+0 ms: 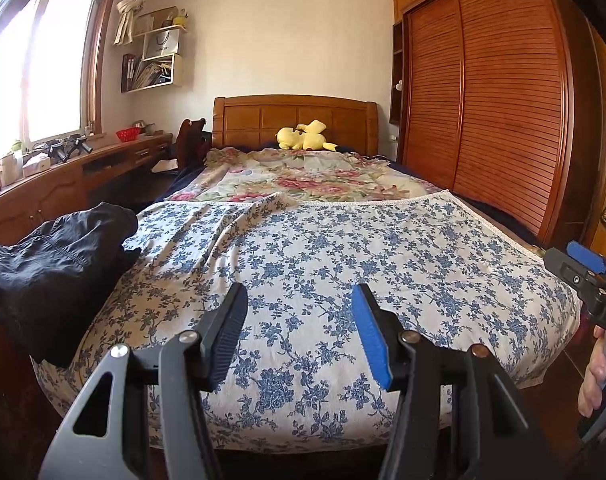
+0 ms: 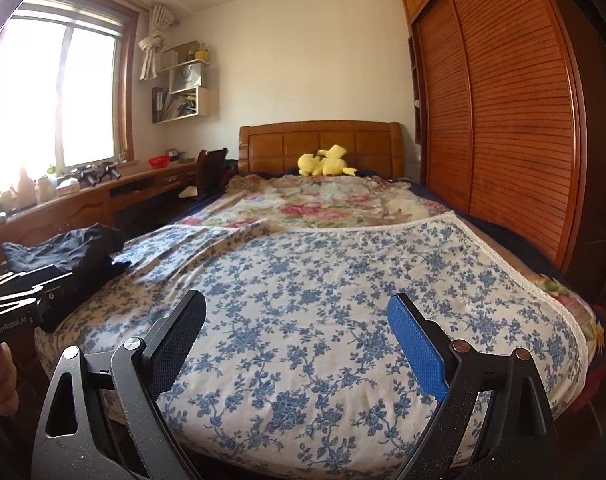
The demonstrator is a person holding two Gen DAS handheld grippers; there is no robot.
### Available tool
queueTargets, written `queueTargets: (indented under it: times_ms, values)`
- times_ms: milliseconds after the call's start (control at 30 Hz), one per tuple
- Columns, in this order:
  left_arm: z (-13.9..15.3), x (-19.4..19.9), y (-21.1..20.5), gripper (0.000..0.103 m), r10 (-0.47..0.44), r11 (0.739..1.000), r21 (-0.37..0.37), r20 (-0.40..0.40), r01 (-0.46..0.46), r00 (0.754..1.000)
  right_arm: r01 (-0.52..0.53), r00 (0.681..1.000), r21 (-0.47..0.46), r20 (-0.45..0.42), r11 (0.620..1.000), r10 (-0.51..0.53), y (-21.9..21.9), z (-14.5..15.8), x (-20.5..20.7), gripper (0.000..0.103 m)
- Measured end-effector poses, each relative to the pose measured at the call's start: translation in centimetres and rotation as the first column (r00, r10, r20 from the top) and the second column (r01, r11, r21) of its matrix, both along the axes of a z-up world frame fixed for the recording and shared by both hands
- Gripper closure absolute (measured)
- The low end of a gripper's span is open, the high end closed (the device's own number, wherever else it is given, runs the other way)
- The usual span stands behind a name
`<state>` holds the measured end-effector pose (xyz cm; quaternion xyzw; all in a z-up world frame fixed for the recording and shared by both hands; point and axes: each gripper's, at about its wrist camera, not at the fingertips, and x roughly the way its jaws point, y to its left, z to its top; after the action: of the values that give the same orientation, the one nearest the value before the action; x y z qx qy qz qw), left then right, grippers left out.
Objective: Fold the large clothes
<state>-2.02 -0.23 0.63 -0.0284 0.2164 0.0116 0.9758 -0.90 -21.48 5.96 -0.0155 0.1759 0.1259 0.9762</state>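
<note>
Tongs: left (image 1: 299, 332) spread, right (image 2: 297, 344) spread | black garment (image 1: 51, 268) on bed corner

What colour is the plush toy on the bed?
Yellow. The plush toy by the headboard shows best in the right wrist view.

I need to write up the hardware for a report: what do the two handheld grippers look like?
Both match. The left gripper and right gripper have black scissor-like linkages with round silver pivot pins. Each carries one black textured pad and one blue pad. White lettering marks the bodies: "GenRobot.AI" on the left, partly cut-off letters on the right.
</note>
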Motion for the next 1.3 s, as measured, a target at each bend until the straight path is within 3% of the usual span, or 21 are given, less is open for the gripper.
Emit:
queueTargets:
  times_ms: [1300]
  values:
    - [1.2,-0.4,-0.2,0.05,-0.011,1.0,0.016,0.01,0.011,1.0,-0.003,1.0,0.005,0.008,1.0,0.003,0.5,0.2,-0.5,0.009]
